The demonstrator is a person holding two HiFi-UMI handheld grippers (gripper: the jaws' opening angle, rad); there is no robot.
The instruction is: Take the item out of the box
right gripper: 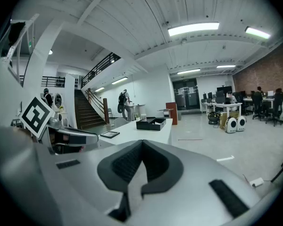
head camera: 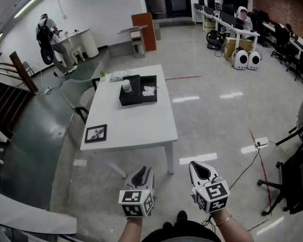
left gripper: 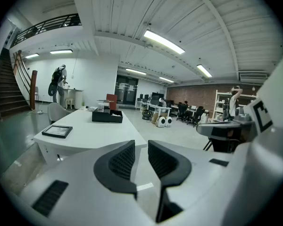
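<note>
Box (head camera: 138,90) waits at twelve o'clock on the tabletop (head camera: 136,122); step closer, spreading the empty, closed right tongs (head camera: 202,169) like the slightly parted left tongs (head camera: 141,174).

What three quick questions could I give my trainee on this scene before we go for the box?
1. True or false: the right tongs are shut with nothing in them.
2. Where does the black box stand? A: on the far half of the white table. B: at the table's near edge. C: on the floor.
3. Fill in: in the head view, the black-framed picture lies by the table's near ____ corner.
Key: 1 true; 2 A; 3 left.
</note>
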